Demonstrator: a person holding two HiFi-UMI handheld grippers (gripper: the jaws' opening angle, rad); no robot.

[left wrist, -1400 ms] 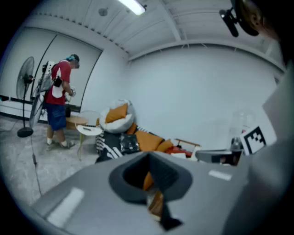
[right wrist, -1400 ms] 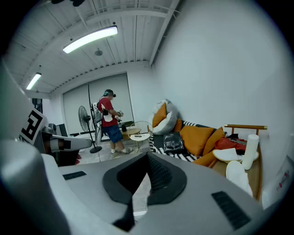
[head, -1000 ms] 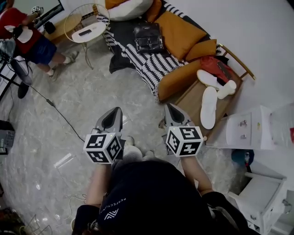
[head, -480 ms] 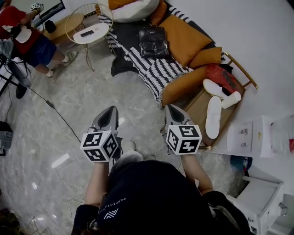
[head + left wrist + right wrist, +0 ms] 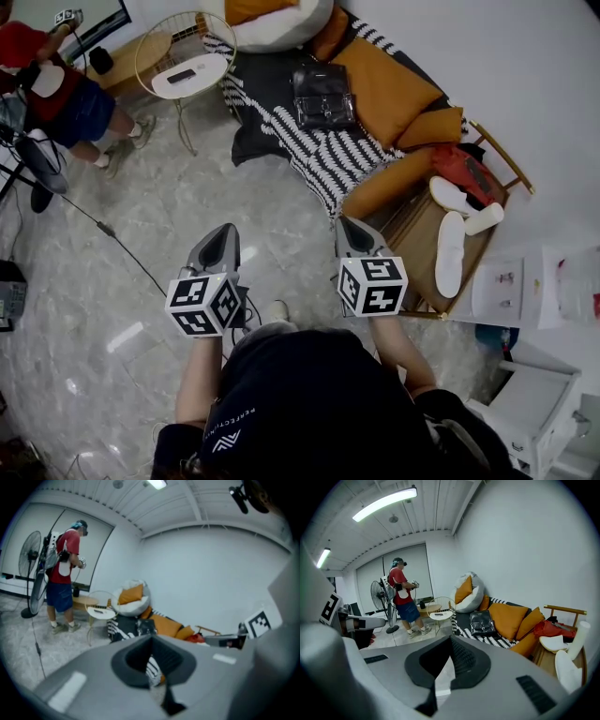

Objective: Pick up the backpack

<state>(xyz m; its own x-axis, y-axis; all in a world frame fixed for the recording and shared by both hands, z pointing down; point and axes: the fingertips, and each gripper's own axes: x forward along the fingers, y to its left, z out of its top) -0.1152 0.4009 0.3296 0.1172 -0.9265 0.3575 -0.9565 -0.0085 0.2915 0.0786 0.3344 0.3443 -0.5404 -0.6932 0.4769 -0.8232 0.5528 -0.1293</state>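
Backpack (image 5: 323,94) in head view: black, glossy, leather-look, lying on striped throw (image 5: 314,150) over orange sofa (image 5: 389,80), far across floor, slightly right of centre. Left tool (image 5: 228,229) and right tool (image 5: 347,221) side by side at near edge, both closed tight, nothing held, well apart from bag.

Left gripper view: jaws together, empty. Backpack (image 5: 146,626) small beyond tip, on sofa.

Right gripper view: jaws together, empty. Backpack (image 5: 482,622) clearer here, front with buckled pockets, just beside orange cushion (image 5: 508,618).

Handling, judged: soft-sided, likely to sag and fold on lifting. Smooth skin probably slippery to pads. Weight unknown, contents hidden. Body too broad for a pinch. Best taken at top handle or a shoulder strap, neither made out from here.
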